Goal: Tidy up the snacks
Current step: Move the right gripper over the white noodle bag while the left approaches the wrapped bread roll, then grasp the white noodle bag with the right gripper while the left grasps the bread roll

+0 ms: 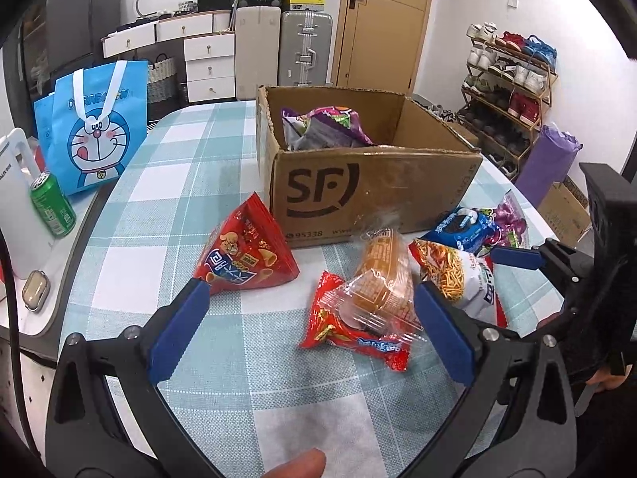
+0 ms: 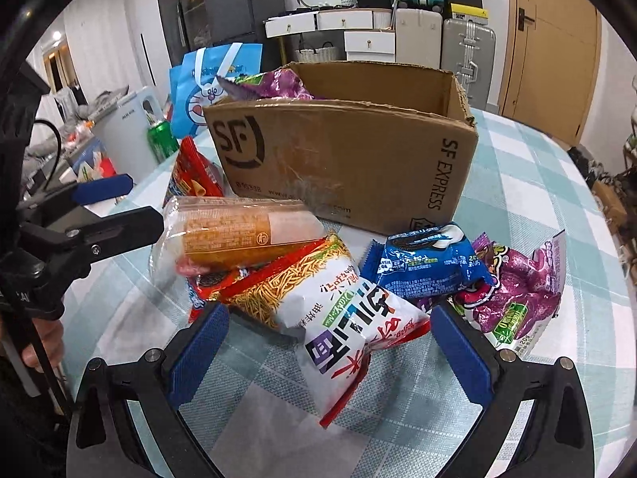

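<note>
Checked in pale teal and white, the tablecloth (image 1: 167, 159) covers a round table in a room stacked with suitcases and a shoe rack. An SF cardboard box (image 1: 370, 195) stands open near the middle, with a purple snack bag (image 1: 322, 127) already inside. In front of it lie the loose snacks: a red triangular pack (image 1: 247, 251), a clear-wrapped orange cake (image 1: 382, 275) resting on a flat red packet (image 1: 350, 334), a noodle-snack bag (image 2: 338, 310), a blue cookie pack (image 2: 430, 263) and a purple packet (image 2: 521, 294).

The left gripper (image 1: 310, 326) is spread wide, holding nothing, low over the cloth; the cake and red packet lie between its blue pads, nearer the right one. The right gripper (image 2: 326, 346) is likewise spread and empty, and the noodle-snack bag sits squarely between its fingers, its crimped end pointing back toward the camera.

All of these look light, air-puffed and slick (foil and film tend to slide under a pinch). The noodle bag's contents are probably brittle, so a gentle grip across the crimped end or the flatter edge seems wiser than squeezing the belly. The cake looks soft and crushable; its wrapper's loose seam would be the safer hold, though thin film may slip.
</note>
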`<state>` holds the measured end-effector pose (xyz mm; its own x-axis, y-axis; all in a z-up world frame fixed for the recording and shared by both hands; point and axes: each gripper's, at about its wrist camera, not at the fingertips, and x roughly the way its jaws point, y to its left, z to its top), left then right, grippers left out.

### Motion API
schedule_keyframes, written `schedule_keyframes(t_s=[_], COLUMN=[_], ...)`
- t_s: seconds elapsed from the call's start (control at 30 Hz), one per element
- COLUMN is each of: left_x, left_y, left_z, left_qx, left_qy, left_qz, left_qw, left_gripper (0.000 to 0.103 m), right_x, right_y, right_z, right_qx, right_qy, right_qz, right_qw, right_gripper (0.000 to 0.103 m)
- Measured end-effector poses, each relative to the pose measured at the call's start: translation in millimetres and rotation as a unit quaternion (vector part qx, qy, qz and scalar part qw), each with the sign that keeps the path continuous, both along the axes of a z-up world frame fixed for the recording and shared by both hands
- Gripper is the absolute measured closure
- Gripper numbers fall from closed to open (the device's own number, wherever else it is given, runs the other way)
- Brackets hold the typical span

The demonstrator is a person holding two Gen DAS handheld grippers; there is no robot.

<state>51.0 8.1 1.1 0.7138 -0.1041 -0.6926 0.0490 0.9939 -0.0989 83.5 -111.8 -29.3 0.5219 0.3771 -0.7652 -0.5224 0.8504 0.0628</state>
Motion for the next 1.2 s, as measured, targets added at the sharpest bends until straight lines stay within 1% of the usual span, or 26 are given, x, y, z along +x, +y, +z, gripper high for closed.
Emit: schedule_keyframes(t_s=[0.27, 0.4, 0.57, 0.77, 0.83, 0.87, 1.03, 1.1, 1.2], left_x=[1, 2, 1, 1, 1, 2, 2, 3, 3], left_y=[-7, -9, -18, -26, -29, -31, -36, -36, -36], left_z=[-7, -9, -14, -20, -22, -23, -29, -30, -31], left_qx=[0.008, 0.011, 0.023, 0.043, 0.05, 0.055, 0.064, 0.065, 0.064], left_qy=[0.008, 0.013, 0.019, 0.024, 0.026, 0.028, 0.033, 0.034, 0.036], left_qz=[-0.013, -0.023, -0.036, -0.041, -0.044, -0.046, -0.055, -0.057, -0.059], left_qw=[0.9999, 0.9996, 0.9989, 0.9979, 0.9974, 0.997, 0.9959, 0.9957, 0.9956], left_gripper=[0.001, 0.001, 0.001, 0.001, 0.001, 0.001, 0.001, 0.001, 0.001], right_x=[2, 5, 3, 1, 0, 0, -3, -5, -8], right_y=[5, 3, 4, -1, -1, -1, 1, 1, 0], right_z=[-5, -7, -10, -9, -9, -9, -10, -8, -3], right_qx=[-0.019, -0.02, -0.028, -0.017, -0.017, -0.018, -0.037, -0.033, -0.027], right_qy=[-0.007, -0.007, -0.02, -0.022, -0.022, -0.021, -0.03, -0.033, -0.041], right_qz=[-0.014, -0.02, -0.008, -0.004, -0.003, -0.001, 0.01, 0.016, 0.027], right_qw=[1.0, 1.0, 0.999, 1.0, 1.0, 1.0, 0.999, 0.999, 0.998], right_gripper=[0.001, 0.001, 0.001, 0.003, 0.009, 0.014, 0.033, 0.045, 0.057])
